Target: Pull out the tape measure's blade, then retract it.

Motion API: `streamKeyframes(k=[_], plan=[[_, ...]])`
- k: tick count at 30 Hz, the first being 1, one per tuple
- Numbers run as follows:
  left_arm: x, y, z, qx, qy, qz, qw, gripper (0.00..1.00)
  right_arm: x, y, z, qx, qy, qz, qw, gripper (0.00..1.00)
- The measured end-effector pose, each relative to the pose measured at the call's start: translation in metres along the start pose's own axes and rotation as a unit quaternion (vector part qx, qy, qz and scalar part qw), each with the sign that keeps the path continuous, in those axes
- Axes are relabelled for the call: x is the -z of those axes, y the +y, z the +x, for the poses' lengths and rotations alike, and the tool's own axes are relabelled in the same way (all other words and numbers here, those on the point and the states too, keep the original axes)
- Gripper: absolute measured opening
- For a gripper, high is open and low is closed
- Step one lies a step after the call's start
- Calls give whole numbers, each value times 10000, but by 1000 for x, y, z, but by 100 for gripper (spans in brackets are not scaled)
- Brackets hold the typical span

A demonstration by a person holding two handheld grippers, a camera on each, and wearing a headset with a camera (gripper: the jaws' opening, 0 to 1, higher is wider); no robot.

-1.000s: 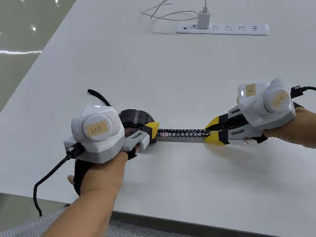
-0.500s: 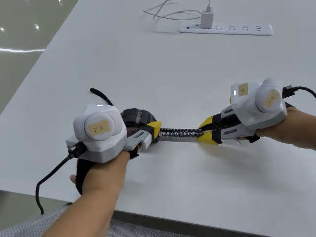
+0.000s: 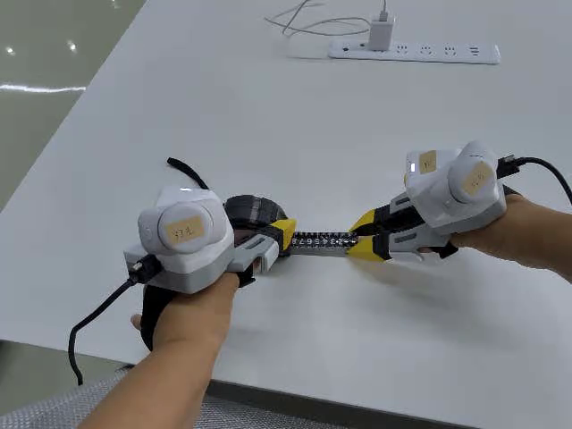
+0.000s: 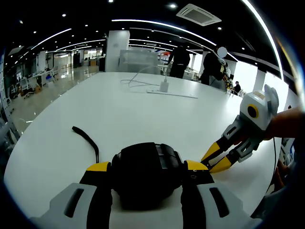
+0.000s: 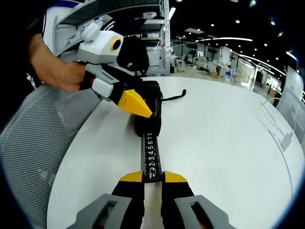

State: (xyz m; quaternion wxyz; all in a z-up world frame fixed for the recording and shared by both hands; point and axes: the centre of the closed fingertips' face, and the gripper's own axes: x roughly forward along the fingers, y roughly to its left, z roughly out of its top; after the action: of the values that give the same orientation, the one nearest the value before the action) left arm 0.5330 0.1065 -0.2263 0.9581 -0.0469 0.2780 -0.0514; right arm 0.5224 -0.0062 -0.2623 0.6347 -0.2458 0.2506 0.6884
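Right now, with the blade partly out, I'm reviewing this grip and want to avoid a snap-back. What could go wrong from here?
The right gripper pinches the blade only at its end; a slip could let it whip back into the tape measure case. The left gripper clamps the rounded case by its sides, so an off-line pull might twist it loose.

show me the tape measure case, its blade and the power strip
tape measure case (image 4: 145, 171), left gripper view, middle of the black housing
blade (image 5: 151, 153), right gripper view, numbered face of the pulled-out length
power strip (image 3: 438, 52), head view, white top face with the sockets
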Motion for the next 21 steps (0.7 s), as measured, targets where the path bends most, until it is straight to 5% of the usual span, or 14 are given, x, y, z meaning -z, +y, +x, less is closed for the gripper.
streamKeyframes(k=[21], plan=[[0,0,0,-7,-26,-24,10000,53,-14,0,17,-82,-57,-53,9999,8]])
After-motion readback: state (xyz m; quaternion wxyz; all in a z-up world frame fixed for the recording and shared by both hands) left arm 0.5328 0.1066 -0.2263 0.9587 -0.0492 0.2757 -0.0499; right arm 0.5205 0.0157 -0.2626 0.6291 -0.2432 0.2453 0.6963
